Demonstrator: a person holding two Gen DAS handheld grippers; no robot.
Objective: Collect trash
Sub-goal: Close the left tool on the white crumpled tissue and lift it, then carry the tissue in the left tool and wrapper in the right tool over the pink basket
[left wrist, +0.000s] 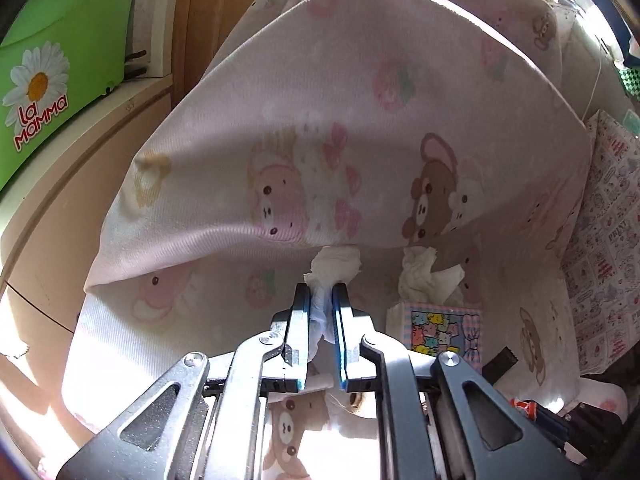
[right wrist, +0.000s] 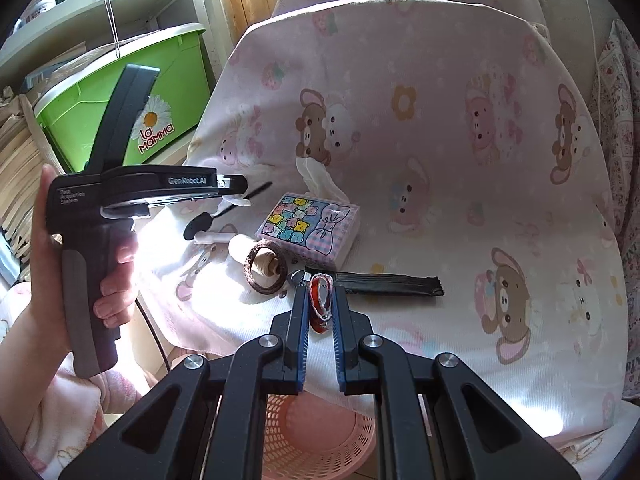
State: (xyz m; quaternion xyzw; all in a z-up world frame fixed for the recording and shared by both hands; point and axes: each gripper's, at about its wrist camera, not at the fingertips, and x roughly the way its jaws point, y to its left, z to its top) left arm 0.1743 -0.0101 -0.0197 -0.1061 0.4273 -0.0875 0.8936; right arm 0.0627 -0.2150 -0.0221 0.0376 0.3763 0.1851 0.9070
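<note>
My left gripper (left wrist: 321,292) is shut on a crumpled white tissue (left wrist: 334,266) and holds it above the bear-print bedding (left wrist: 224,184). In the right wrist view the left gripper (right wrist: 236,196) is held at the left by a hand, the tissue a small white scrap at its tips. My right gripper (right wrist: 320,300) is shut on a small red and white wrapper (right wrist: 320,300), above the bed's front edge. A pink mesh trash basket (right wrist: 320,436) sits directly below the right gripper.
A colourful tissue pack (right wrist: 308,230) (left wrist: 442,332) lies on the bed with a tissue sticking out. Near it are a brown hair tie (right wrist: 266,268), a wooden spool (right wrist: 256,258), a black sachet (right wrist: 392,282) and a black spoon-like brush (right wrist: 224,212). A green bin (right wrist: 120,100) stands on shelves at left.
</note>
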